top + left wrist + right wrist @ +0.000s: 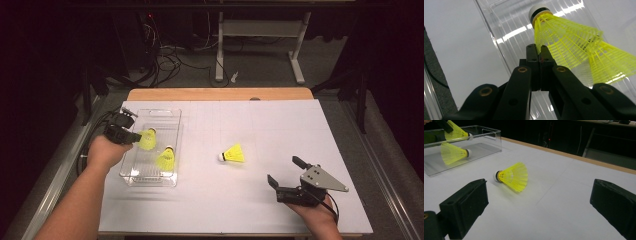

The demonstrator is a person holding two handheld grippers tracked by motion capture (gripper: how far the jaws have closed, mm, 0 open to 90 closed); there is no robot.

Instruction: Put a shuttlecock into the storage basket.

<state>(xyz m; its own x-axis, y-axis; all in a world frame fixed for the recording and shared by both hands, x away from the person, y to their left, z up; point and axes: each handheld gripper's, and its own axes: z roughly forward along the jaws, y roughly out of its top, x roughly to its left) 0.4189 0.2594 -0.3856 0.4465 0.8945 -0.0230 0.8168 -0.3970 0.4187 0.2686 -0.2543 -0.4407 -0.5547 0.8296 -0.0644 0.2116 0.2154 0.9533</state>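
Spread right fingers (pixel 544 202) face a loose shuttlecock (pixel 512 176); left fingers (pixel 537 51) pinch another (pixel 564 45).

Two shuttlecocks (pixel 165 159) sit in the tray (pixel 172 131) at left; a third shuttlecock (pixel 233 154) lies on the table (pixel 280 130) to its right.

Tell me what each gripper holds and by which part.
The left gripper pinches a yellow shuttlecock by the edge of its mesh skirt, above the clear tray. The right gripper holds nothing; its fingers stand open.

Lab or test room: dark, white-covered table (pixel 280 130), tangled cables on floor (pixel 167 57), bare metal desk frame (pixel 260 37) behind, carpeted floor.
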